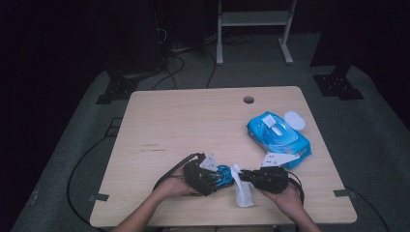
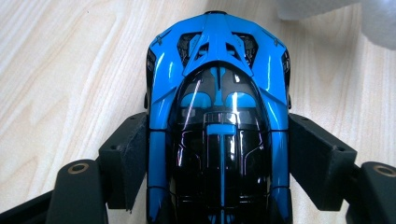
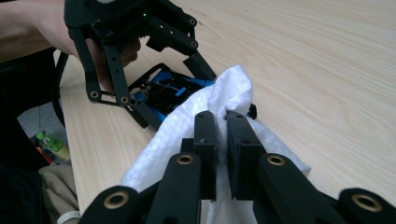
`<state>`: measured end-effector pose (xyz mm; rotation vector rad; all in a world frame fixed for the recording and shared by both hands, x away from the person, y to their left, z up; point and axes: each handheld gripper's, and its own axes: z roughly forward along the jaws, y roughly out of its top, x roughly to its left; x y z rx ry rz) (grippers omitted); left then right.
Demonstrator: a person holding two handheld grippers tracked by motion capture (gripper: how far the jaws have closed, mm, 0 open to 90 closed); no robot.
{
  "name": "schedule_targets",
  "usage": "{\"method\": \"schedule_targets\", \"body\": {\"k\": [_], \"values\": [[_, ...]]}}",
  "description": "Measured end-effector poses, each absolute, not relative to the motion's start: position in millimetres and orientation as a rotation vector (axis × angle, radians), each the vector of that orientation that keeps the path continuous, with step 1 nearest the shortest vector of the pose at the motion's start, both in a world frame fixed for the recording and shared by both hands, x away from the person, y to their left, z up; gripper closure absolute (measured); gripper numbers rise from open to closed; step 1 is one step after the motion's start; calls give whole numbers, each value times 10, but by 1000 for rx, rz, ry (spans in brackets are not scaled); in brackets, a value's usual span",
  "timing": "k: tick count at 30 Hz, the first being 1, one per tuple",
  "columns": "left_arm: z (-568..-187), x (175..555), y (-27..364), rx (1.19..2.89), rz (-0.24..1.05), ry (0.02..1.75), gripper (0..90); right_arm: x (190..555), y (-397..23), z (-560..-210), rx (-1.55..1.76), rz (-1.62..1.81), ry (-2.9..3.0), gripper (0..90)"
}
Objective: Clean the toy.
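Near the table's front edge, the left gripper (image 2: 218, 154) clamps a glossy blue-and-black toy car (image 2: 218, 116) by its flanks, the blocky black pads (image 2: 128, 158) pressed against the smooth, angular bodywork. Just beside it, the right gripper (image 3: 222, 140) pinches a soft, dimpled white wet wipe (image 3: 196, 121), its jaws nearly meeting on the crumpled sheet, which touches the car's end. Farther back on the pale wood-grain table (image 1: 193, 121) lies a blue wipes pack (image 1: 278, 140) with its round lid flipped open.
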<state>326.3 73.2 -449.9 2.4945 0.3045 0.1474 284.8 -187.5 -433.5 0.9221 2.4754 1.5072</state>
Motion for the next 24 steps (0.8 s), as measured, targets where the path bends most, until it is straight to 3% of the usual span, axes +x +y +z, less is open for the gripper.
{"method": "schedule_targets", "body": {"k": [11, 17, 20, 24], "values": [[-4578, 3297, 738, 2543, 102, 297, 262, 2851, -1878, -4334, 919, 1508, 2471, 825], [-4616, 3289, 771, 2573, 80, 278, 191, 2849, -1881, -4333, 920, 1507, 2470, 824], [-4605, 3296, 779, 2568, 94, 279, 248, 2854, -1873, -4336, 917, 1508, 2471, 824], [-4596, 3283, 763, 2571, 114, 271, 257, 2846, -1875, -4331, 919, 1508, 2468, 824]]}}
